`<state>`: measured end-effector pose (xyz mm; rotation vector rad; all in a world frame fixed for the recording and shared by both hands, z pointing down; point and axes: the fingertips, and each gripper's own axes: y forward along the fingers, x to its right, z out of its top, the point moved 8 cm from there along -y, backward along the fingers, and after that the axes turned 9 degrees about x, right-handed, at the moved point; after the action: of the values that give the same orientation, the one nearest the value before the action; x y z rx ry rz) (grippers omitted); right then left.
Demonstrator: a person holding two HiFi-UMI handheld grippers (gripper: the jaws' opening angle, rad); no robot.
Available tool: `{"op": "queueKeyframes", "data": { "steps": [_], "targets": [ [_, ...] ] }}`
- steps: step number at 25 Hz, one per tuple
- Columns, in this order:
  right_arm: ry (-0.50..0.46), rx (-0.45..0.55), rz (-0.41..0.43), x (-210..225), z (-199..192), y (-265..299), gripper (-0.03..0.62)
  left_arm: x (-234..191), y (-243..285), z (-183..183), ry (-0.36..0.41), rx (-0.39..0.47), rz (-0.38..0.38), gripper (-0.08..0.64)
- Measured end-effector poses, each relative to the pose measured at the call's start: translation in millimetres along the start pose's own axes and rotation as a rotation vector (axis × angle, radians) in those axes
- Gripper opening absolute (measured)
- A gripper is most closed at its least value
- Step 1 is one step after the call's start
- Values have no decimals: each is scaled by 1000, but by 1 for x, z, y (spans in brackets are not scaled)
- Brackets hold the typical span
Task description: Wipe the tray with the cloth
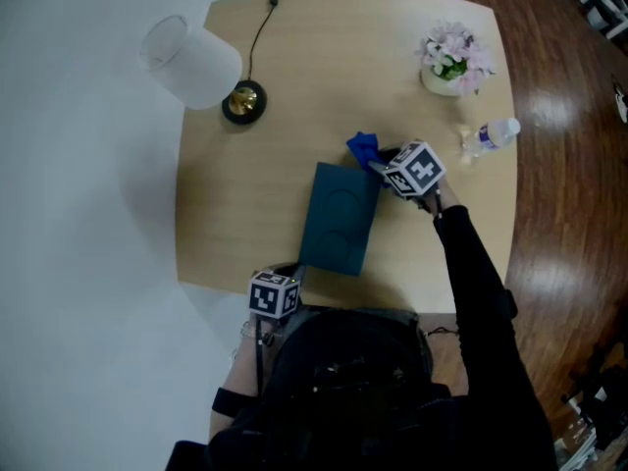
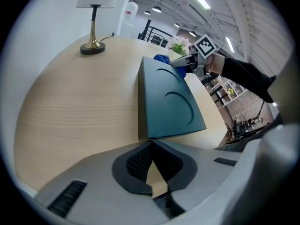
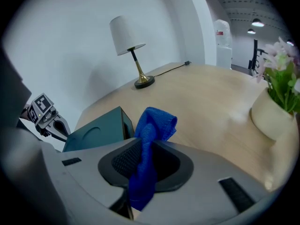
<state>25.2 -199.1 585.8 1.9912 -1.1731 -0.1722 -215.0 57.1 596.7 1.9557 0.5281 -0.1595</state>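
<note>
On the wooden table (image 1: 294, 86), the teal tray (image 1: 339, 219) runs lengthwise from the closed, empty left gripper (image 2: 151, 143) to the right gripper (image 3: 147, 146), clamped on the blue cloth (image 3: 152, 125).

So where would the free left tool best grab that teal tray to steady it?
Probably by its near short edge, coming in low from the near end. The tray lies flat and runs lengthwise away from the left tool, so that edge sits right in front of its shut jaws, which would have to open first. The cloth is at the far end, so this stays clear.
</note>
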Motion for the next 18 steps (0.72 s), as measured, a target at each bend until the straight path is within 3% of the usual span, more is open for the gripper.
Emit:
{"op": "queueKeyframes", "data": {
  "steps": [8,13,18],
  "targets": [
    [85,-29,-91,-28,-59,-47,81,-43,-1,53,137,35,79,0],
    [245,13,-139,-84,-116,-77,81,-56,6,102,199,102,88,0],
    [372,72,-155,-136,-154,-84,81,-56,16,126,296,87,77,0]
  ]
}}
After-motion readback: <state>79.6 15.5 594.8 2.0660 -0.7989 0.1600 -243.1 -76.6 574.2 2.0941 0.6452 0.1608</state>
